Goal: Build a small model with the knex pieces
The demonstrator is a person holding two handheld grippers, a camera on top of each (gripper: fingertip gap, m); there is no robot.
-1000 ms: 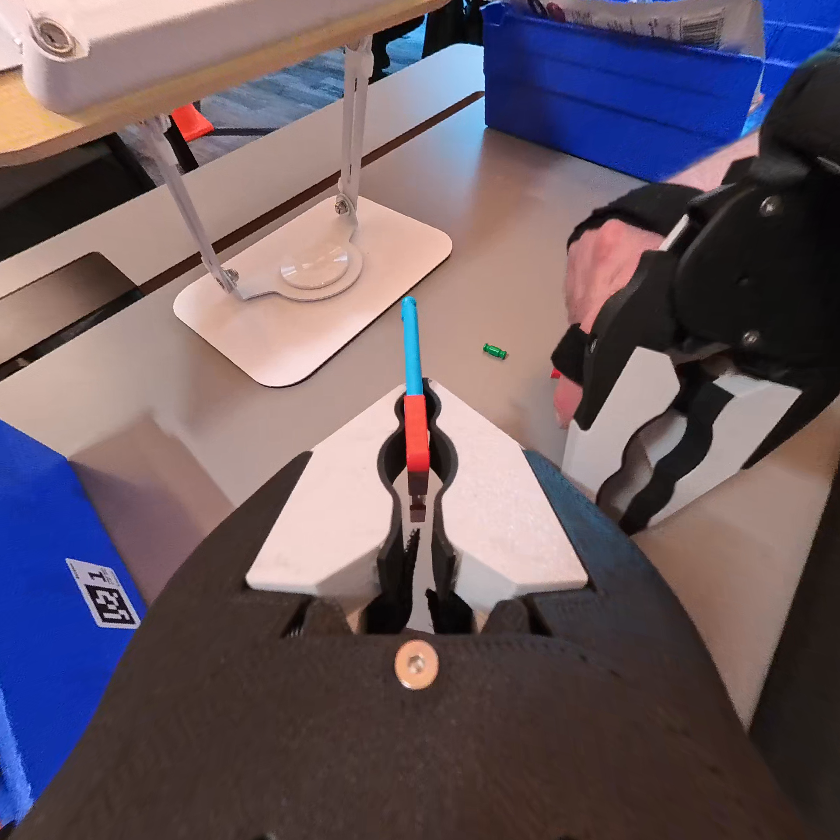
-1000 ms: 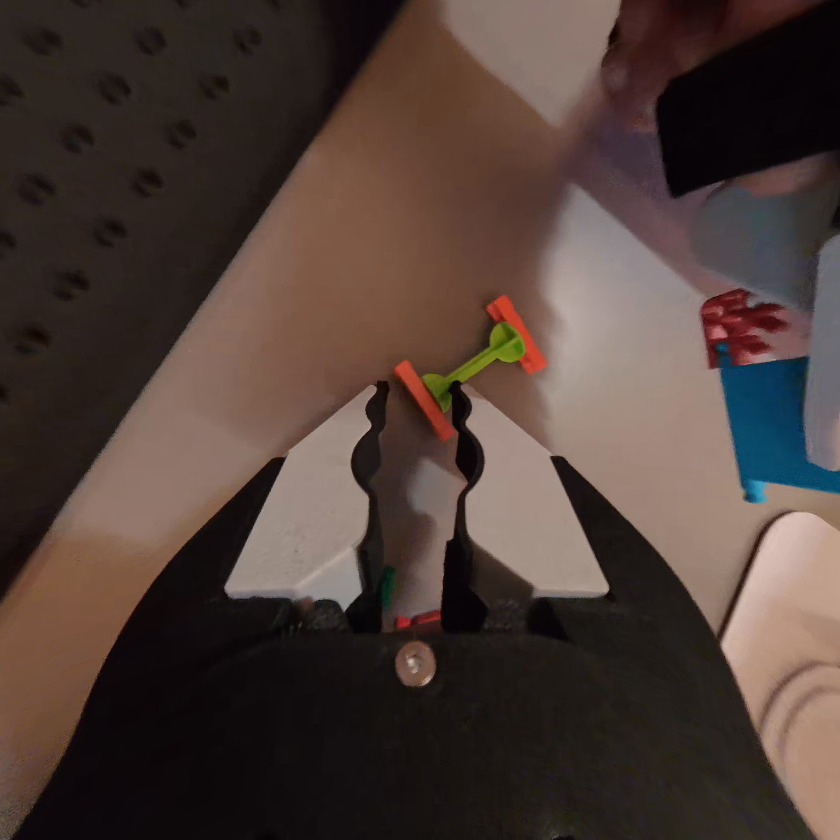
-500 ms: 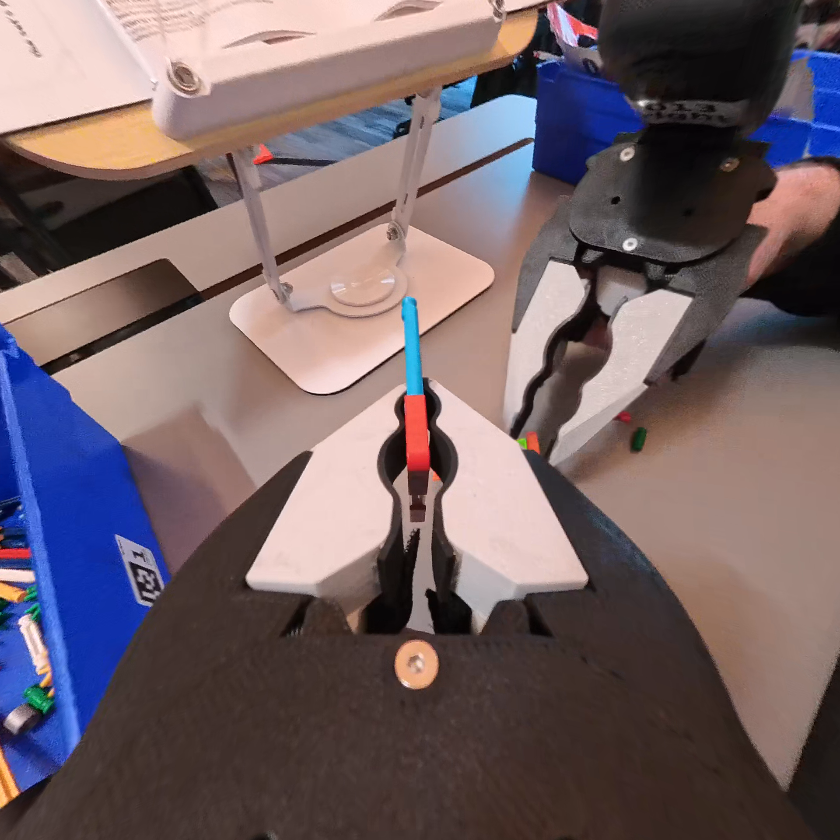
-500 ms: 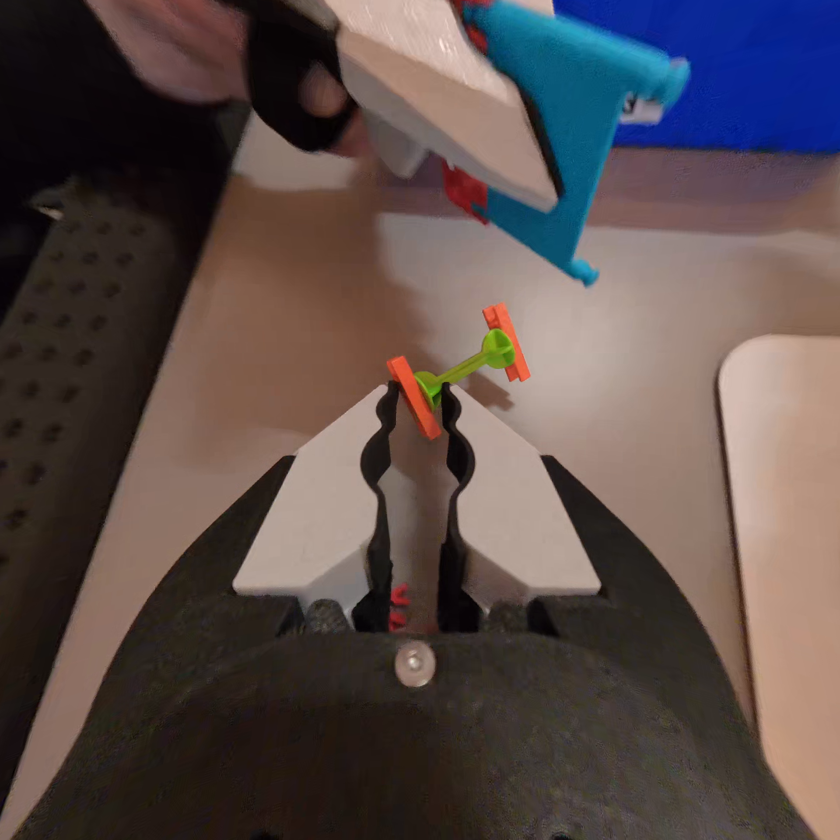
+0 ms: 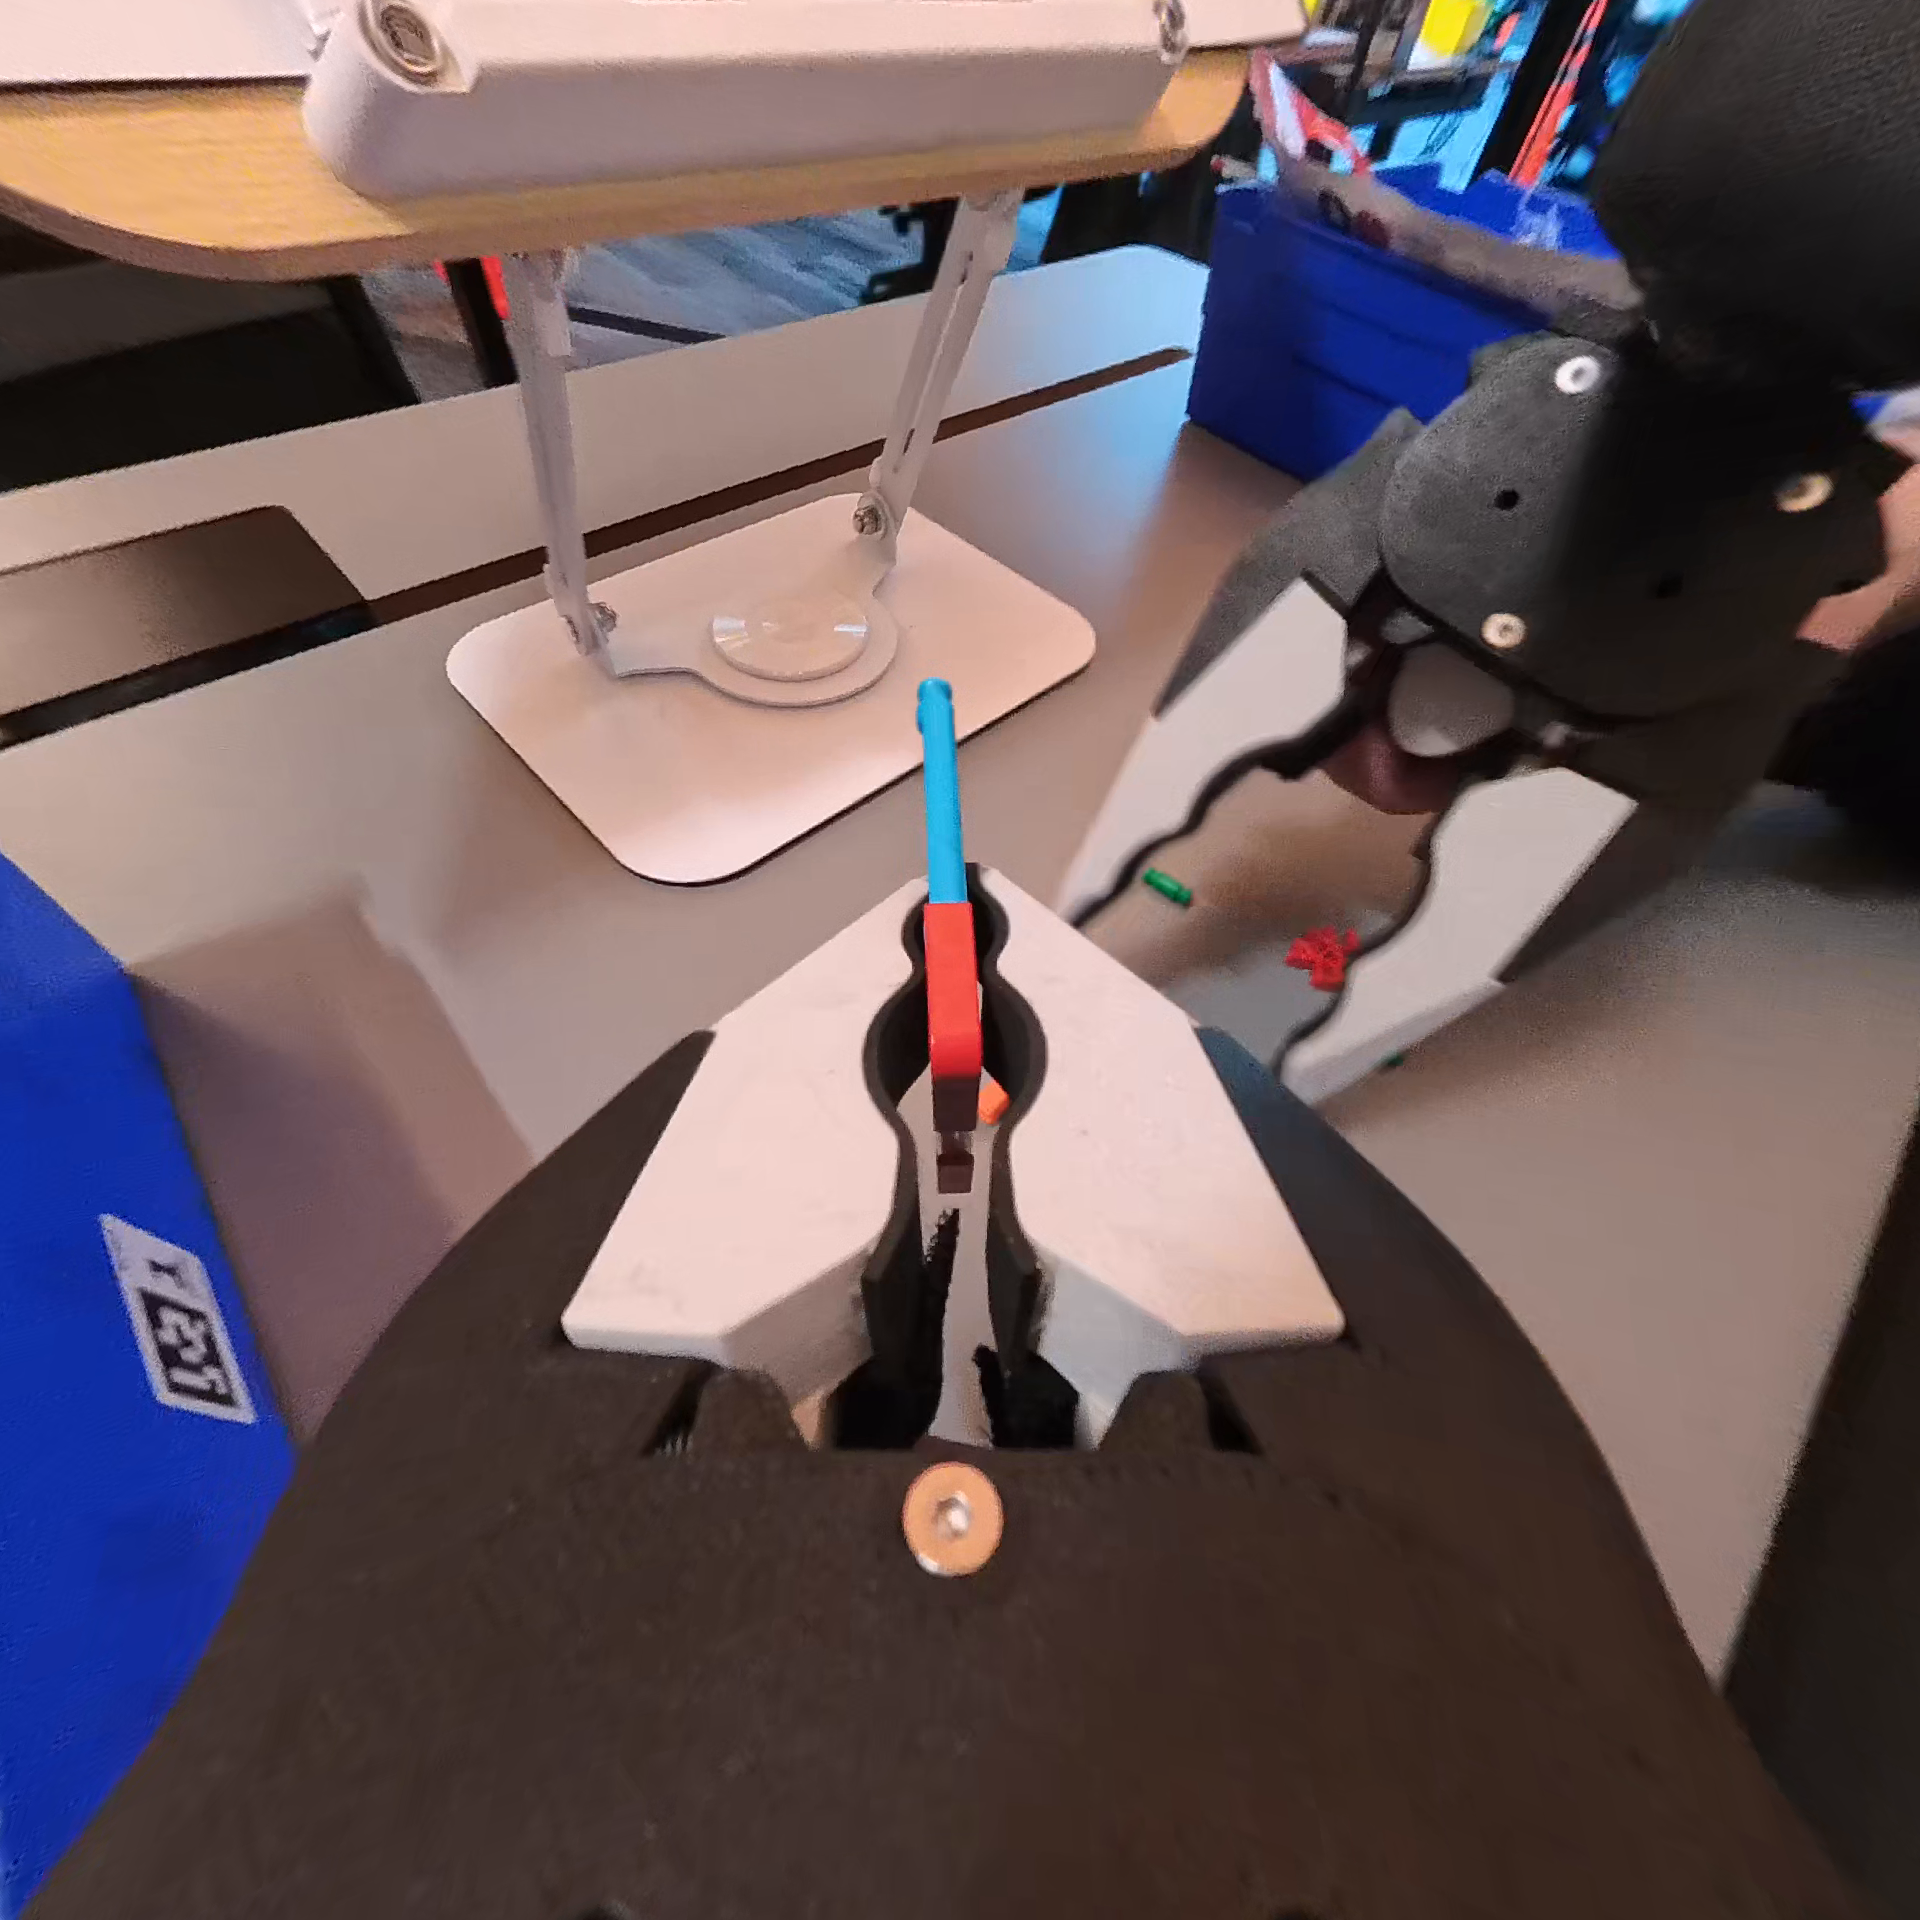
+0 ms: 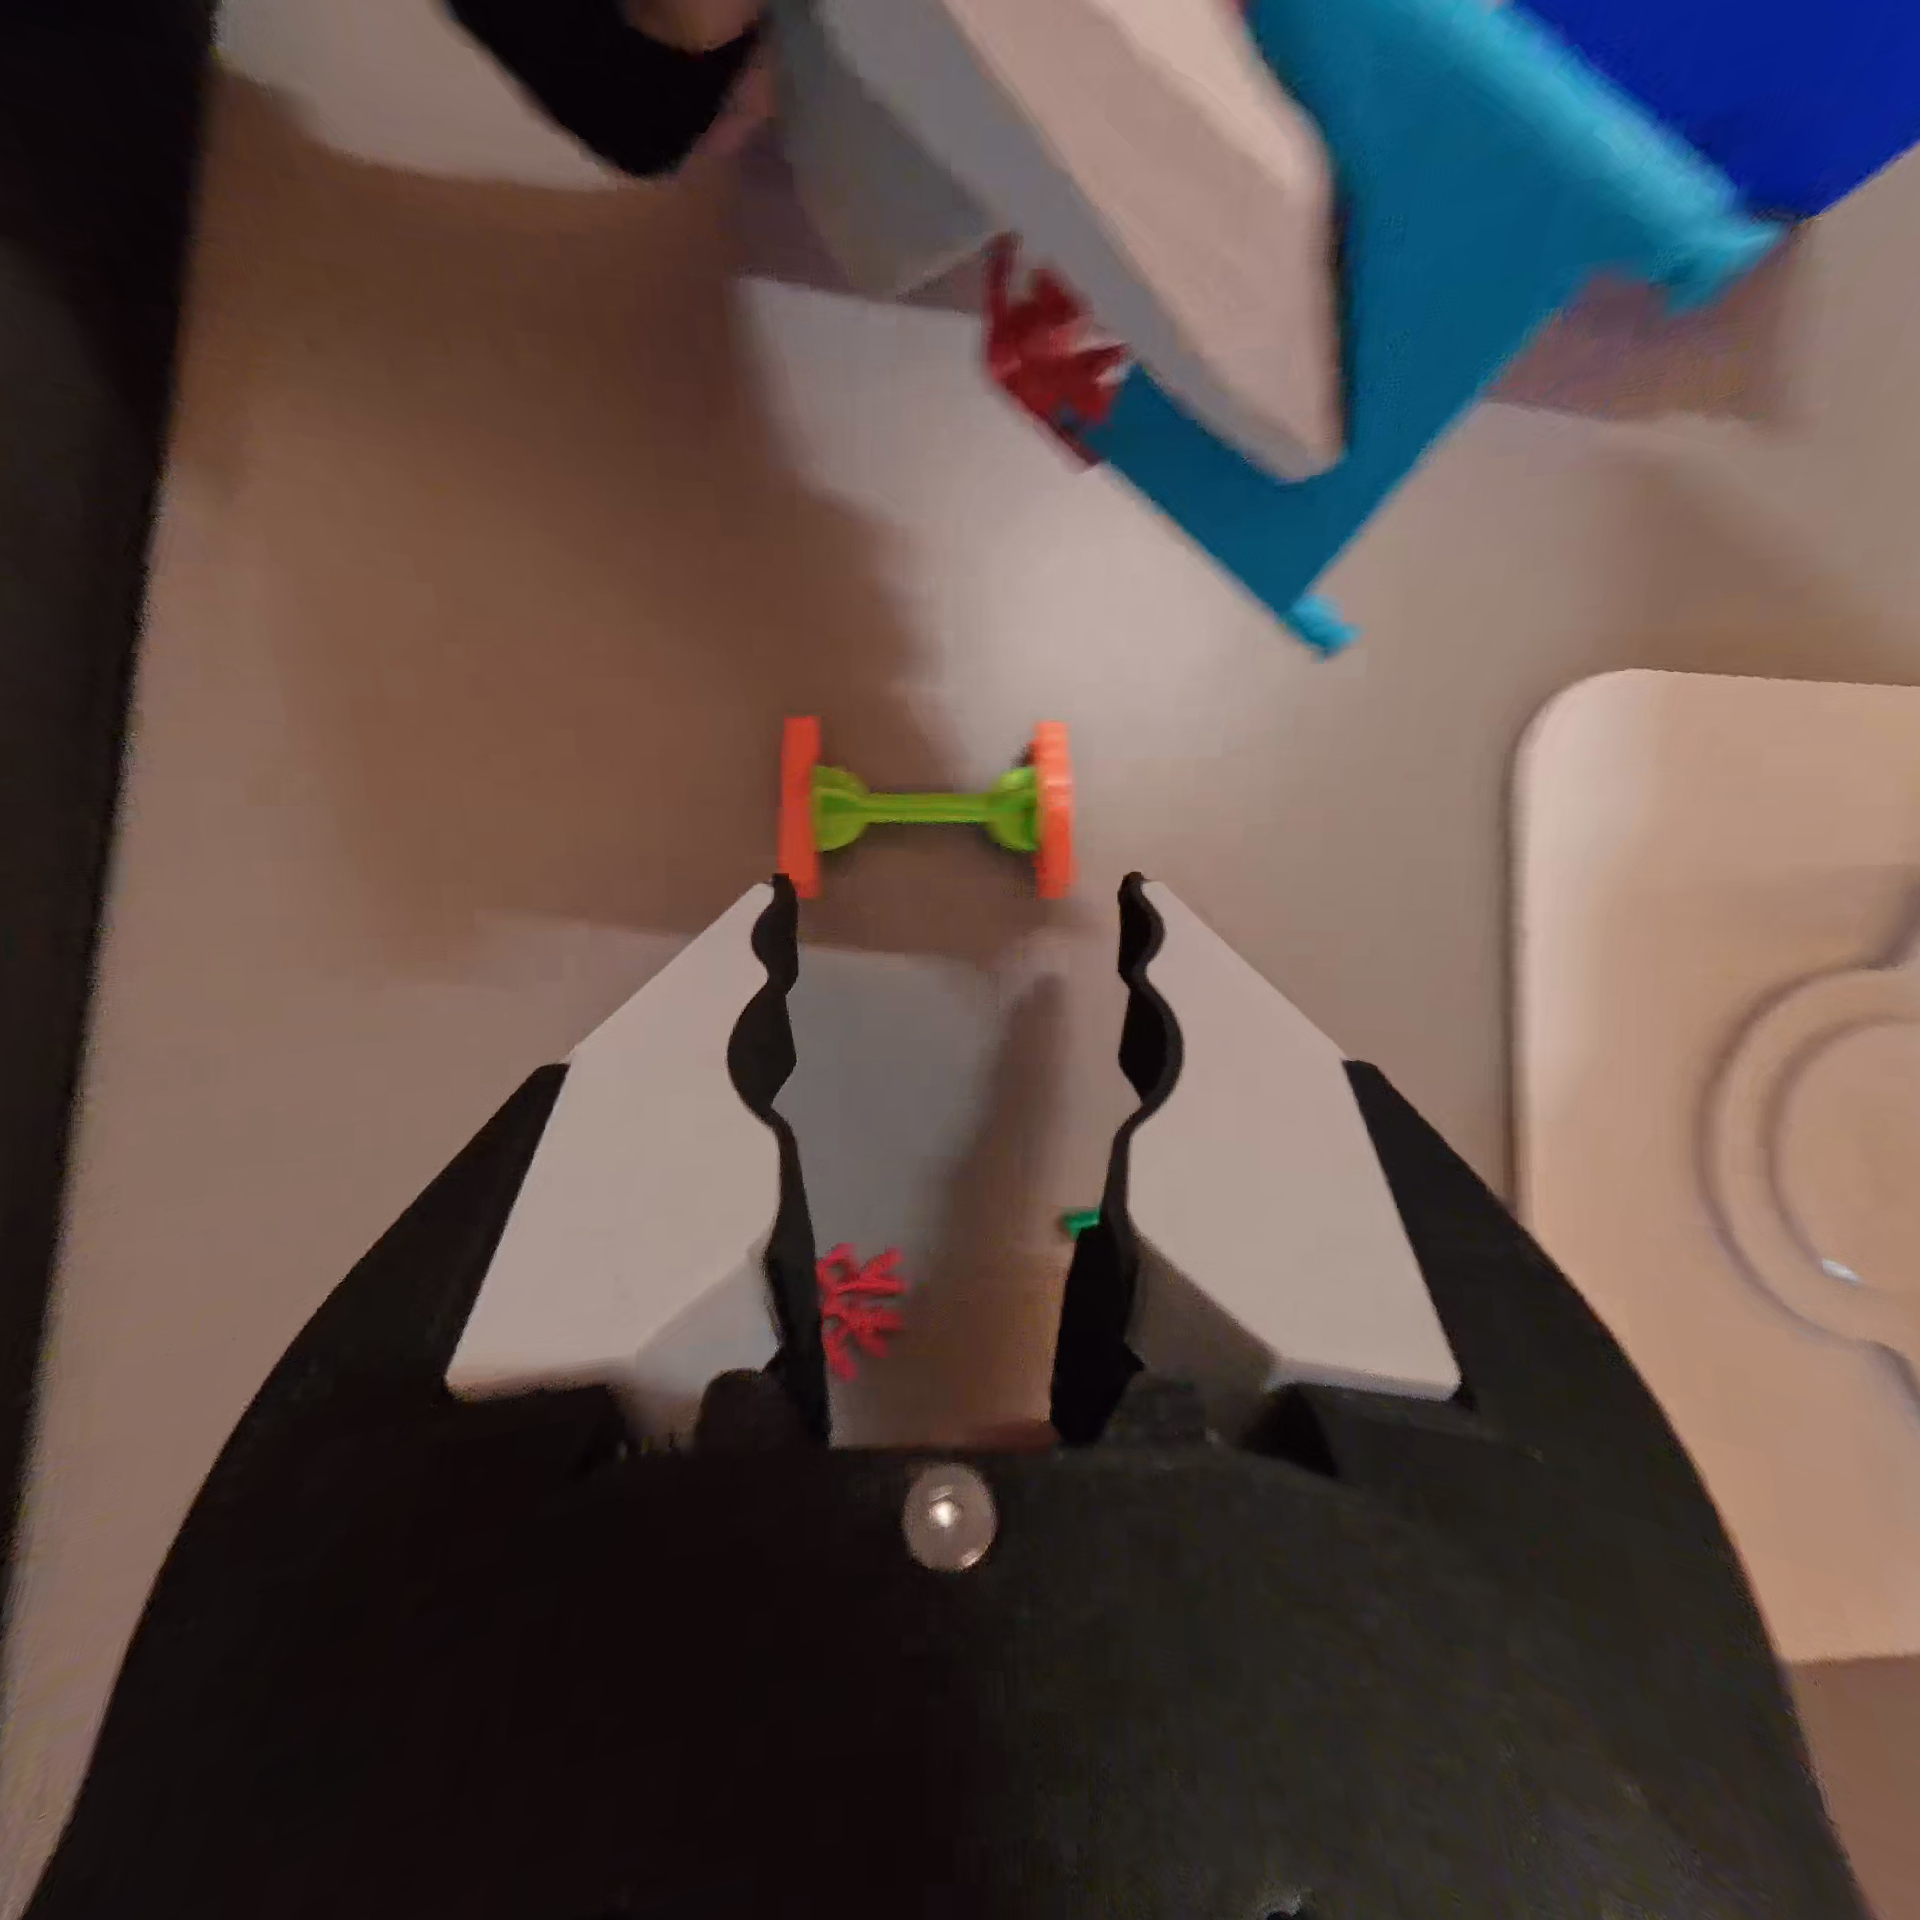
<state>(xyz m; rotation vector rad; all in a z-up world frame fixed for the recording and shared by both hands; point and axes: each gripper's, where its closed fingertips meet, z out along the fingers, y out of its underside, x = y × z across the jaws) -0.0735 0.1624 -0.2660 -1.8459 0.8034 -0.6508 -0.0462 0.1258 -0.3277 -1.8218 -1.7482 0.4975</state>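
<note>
My left gripper (image 5: 951, 914) is shut on a flat piece with a blue blade (image 5: 940, 790) and a red end (image 5: 954, 997), held above the table. It also shows at the top of the right wrist view (image 6: 1195, 343), with the blue blade (image 6: 1455, 312) sticking out. My right gripper (image 6: 954, 883) is open and empty, pointing down at the table. Just ahead of its fingertips lies a green axle with two orange wheels (image 6: 925, 810). A red branched piece (image 6: 860, 1309) and a small green piece (image 6: 1081, 1221) lie on the table between its fingers. The right gripper (image 5: 1184, 997) stands to the right in the left wrist view.
A white stand base (image 5: 779, 727) sits on the grey table (image 5: 1558, 1247), carrying a wooden board (image 5: 208, 197) overhead; the base also shows in the right wrist view (image 6: 1714, 1039). A blue bin (image 5: 104, 1351) is at the left, another (image 5: 1330, 312) at the back right. My right fingertips sit around 8 cm from my left ones.
My right gripper has opened and let go of the orange wheel; the axle now lies crosswise on the table. My left gripper still holds the blue and red piece and has shifted.
</note>
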